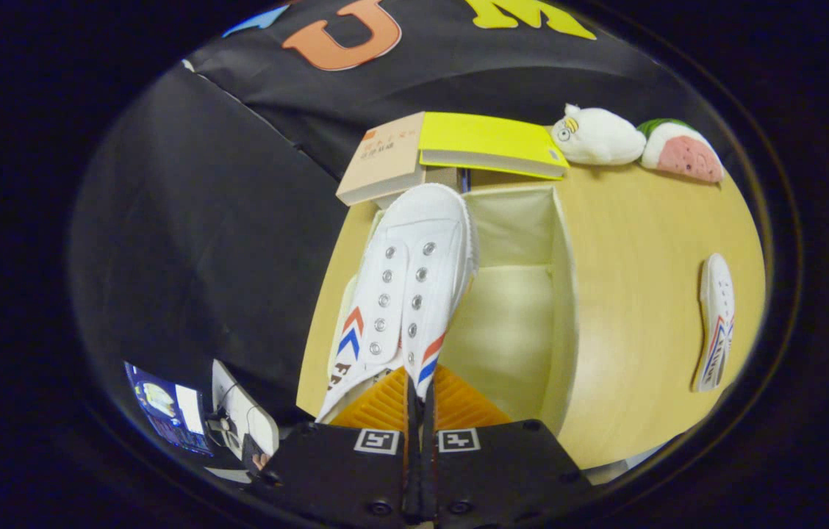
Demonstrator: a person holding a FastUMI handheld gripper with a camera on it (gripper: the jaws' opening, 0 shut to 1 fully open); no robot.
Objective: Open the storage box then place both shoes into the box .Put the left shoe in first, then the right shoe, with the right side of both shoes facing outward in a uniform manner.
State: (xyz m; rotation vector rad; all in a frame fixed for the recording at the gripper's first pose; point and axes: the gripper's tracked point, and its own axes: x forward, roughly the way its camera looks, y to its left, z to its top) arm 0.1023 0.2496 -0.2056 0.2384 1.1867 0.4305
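My gripper [419, 393] is shut on a white canvas shoe [403, 294] with red and blue chevrons, pinching it at the heel opening. The shoe points away from me, toe up, and hangs over the left part of the open cream storage box [561, 294]. The box's inside shows pale and bare to the right of the shoe. A second matching white shoe [716, 319] lies on the wooden table [642, 242], well to the right of the box.
Beyond the box lie a tan book [385, 158] and a yellow book [488, 139]. Two plush toys, a white one [594, 136] and a pink and green one [683, 150], rest at the table's far right. A screen [164, 415] glows off the table's left edge.
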